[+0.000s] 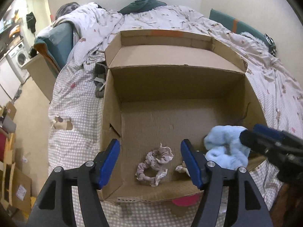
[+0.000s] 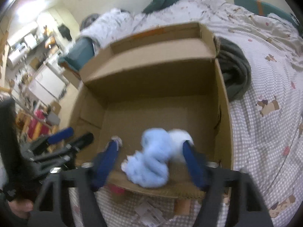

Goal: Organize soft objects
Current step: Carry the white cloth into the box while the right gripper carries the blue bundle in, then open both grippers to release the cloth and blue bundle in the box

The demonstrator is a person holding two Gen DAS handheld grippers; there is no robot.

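Left hand-held gripper (image 1: 150,161): nearest item, jaws spread, nothing pinched. Points steeply down over the near left of the box floor.

Scrunchie (image 1: 153,165): mauve, lace-edged, lying loose on the box floor between the spread left jaws, touching neither pad.

Right hand-held gripper (image 2: 151,157): jaws spread, pads either side of the fluff, not pressing it. Tilted down over the near right corner; view blurred.

Fluff (image 2: 151,160): pale blue soft bundle, resting at the near right of the box, partly draped over the near wall.

Box (image 1: 178,83): open cardboard, on the bed (image 1: 75,113), far flap folded back, mostly bare inside.

Small pale scrap (image 1: 180,168): beside the right pad of the left gripper; identity unclear.

Risks: fluff sits on the near wall and may slide out onto the bed if a pad brushes it on withdrawal. Scrunchie lace could snag a pad and lift out likewise.
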